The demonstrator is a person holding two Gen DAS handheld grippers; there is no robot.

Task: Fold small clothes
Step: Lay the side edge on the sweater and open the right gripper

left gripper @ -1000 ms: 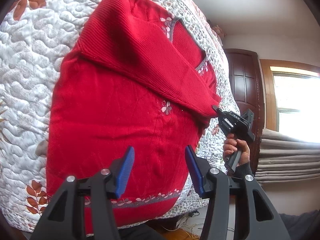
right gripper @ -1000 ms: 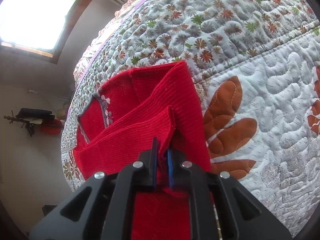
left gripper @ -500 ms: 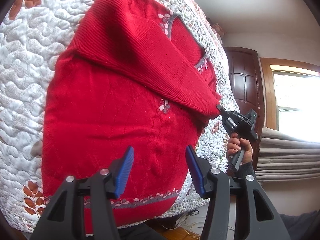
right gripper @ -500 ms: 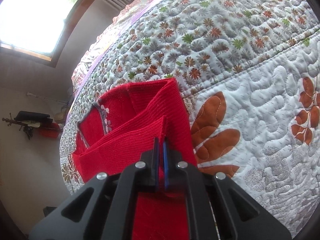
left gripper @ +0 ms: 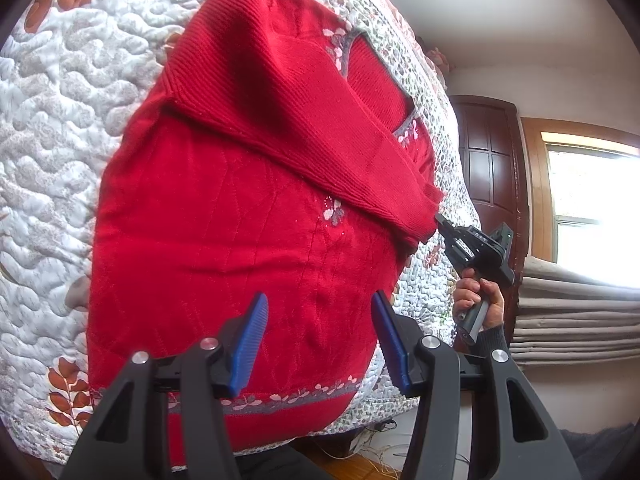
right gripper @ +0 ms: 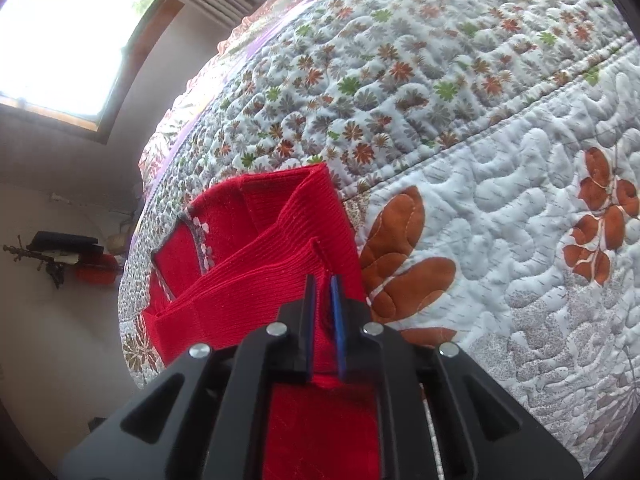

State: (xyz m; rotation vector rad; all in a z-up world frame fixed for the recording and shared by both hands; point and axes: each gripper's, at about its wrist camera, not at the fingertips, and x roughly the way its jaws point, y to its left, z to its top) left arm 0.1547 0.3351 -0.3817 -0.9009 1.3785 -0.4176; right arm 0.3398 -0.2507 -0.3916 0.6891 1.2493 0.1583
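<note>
The fingers [right gripper: 337, 312] of the right gripper [right gripper: 322, 320] pinch the cuff of the red sweater [left gripper: 240, 240], its sleeve [left gripper: 300, 120] now drawn further across the body. The left gripper [left gripper: 318, 340] hovers spread over the hem (holding nothing). The sweater lies flat on the quilted bed [right gripper: 500, 200].

There are no words, numbers or signs to read in either view. The red sweater [left gripper: 248, 240] has only small flowers and a grey band, with no letters. The quilt [right gripper: 500, 184] shows only leaves and flowers. The right hand-held gripper [left gripper: 438, 220] has some tiny marks, too small to read.
</note>
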